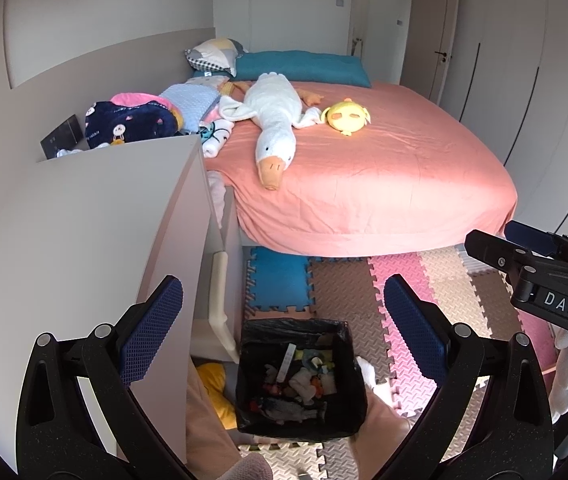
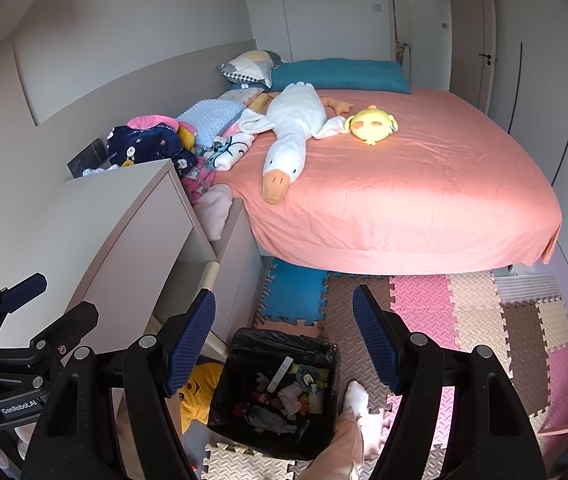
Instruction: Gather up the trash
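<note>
Trash bin [image 1: 300,376], black-lined, on the foam mat [image 1: 424,280] at your feet: already holds mixed scraps, your left gripper [image 1: 279,336] and right gripper [image 2: 284,344] both spread and empty above it, remaining litter apparently none, though corners are hidden.

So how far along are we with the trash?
Done: the black-lined bin on the foam mats already holds mixed trash. In hand: nothing; the left tongs and right tongs hang open above it. Left: no loose trash is visible on the pink bed or mats.
</note>
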